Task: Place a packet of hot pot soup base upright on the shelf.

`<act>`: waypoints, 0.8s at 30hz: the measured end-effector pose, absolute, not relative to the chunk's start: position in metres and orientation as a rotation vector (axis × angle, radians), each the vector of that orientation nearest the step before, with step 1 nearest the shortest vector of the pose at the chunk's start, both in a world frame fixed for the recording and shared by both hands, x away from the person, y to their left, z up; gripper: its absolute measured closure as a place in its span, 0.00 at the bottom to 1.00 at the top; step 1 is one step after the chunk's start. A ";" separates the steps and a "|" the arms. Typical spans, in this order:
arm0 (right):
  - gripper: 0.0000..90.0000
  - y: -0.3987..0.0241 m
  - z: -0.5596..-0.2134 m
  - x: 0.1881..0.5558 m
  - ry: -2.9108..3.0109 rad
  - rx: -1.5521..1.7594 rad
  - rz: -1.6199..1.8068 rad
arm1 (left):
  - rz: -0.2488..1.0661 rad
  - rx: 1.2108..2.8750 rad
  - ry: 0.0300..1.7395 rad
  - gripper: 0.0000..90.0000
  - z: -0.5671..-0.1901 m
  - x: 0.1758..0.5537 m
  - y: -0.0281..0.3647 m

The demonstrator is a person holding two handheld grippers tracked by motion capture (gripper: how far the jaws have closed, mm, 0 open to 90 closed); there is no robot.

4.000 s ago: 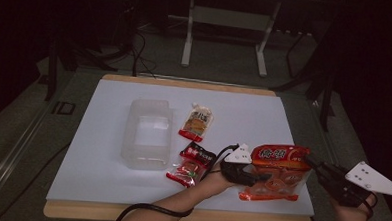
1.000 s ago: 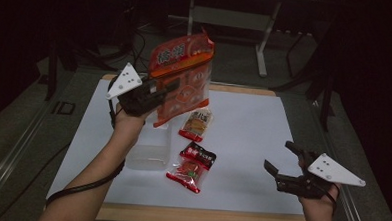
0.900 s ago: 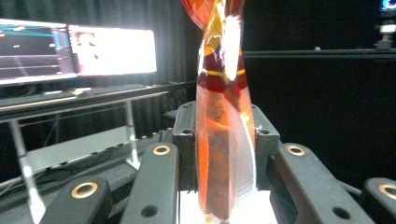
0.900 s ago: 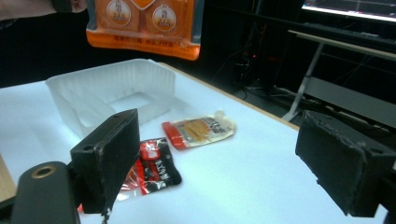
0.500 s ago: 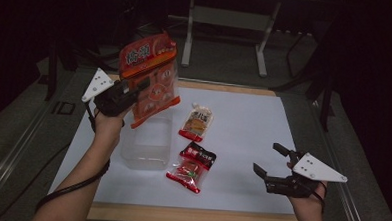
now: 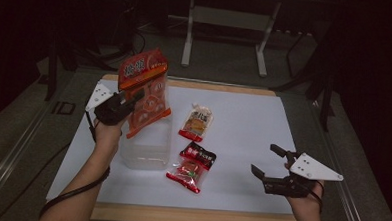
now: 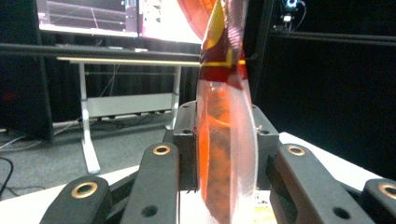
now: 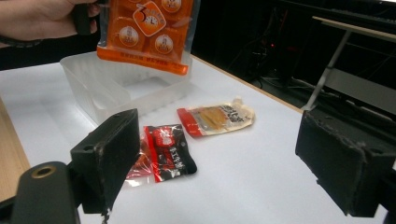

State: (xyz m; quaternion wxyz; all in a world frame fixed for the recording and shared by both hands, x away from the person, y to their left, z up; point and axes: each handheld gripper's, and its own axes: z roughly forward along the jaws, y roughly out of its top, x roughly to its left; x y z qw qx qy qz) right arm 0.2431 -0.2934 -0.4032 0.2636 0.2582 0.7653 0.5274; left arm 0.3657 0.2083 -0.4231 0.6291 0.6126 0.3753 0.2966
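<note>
One orange snack bag (image 6: 146, 91), clear-fronted, hangs upright in left claw (image 6: 132, 96).

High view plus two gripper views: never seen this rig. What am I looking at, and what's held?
No robot here: a person holds a two-jaw tool in each hand. The high view looks down on the white table; each gripper view looks along one tool's own black jaws. The left gripper is shut on a large orange snack bag, hanging over a clear plastic tub. The right gripper is open, holding nothing. On the table lie a beige snack pouch and a red-and-black snack packet.
</note>
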 end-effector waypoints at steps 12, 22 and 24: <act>0.15 -0.295 -0.406 0.245 2.084 0.701 1.433 | 0.660 1.473 0.910 0.79 -0.443 0.377 0.206; 0.15 -0.298 -0.407 0.245 2.083 0.707 1.446 | 0.609 1.493 0.925 0.79 -0.452 0.385 0.206; 0.15 -0.298 -0.408 0.245 2.084 0.709 1.448 | 0.606 1.515 0.934 0.79 -0.452 0.385 0.206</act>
